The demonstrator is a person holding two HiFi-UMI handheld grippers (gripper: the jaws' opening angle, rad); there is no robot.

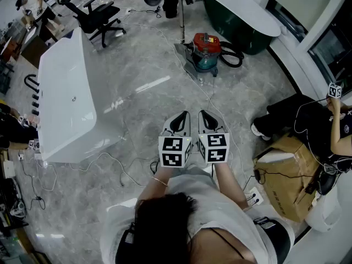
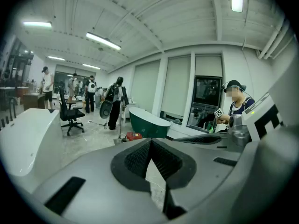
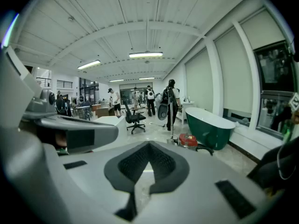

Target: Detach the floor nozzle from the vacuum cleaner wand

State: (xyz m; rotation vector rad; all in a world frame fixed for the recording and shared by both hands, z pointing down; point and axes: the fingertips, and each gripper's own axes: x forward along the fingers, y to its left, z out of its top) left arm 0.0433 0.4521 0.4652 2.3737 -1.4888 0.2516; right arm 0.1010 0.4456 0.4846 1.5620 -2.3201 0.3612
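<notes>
Head view puts us standing on the grey floor (image 1: 137,87) with both tools held out side by side, well short of the work. Our left tool (image 1: 181,117) is closed on nothing, and our right tool (image 1: 207,117) is the same, jaws together with only floor showing past them.

The red vacuum cleaner (image 1: 207,49) sits ahead of us, near a green bathtub (image 1: 236,12). Its wand (image 1: 183,31) stands upright just left of it, with the floor nozzle (image 1: 186,56) flat on the floor at its foot. A cable (image 1: 212,100) runs from the vacuum back toward us.

We judge the task not yet begun: the step in hand is the approach. To do it well we should walk in clear of the cable and open both tools before reaching. Then we take the wand low with one tool and hold the nozzle's neck with the other, so the pull runs along the wand's line. Whether a latch needs pressing first we cannot tell from here.
</notes>
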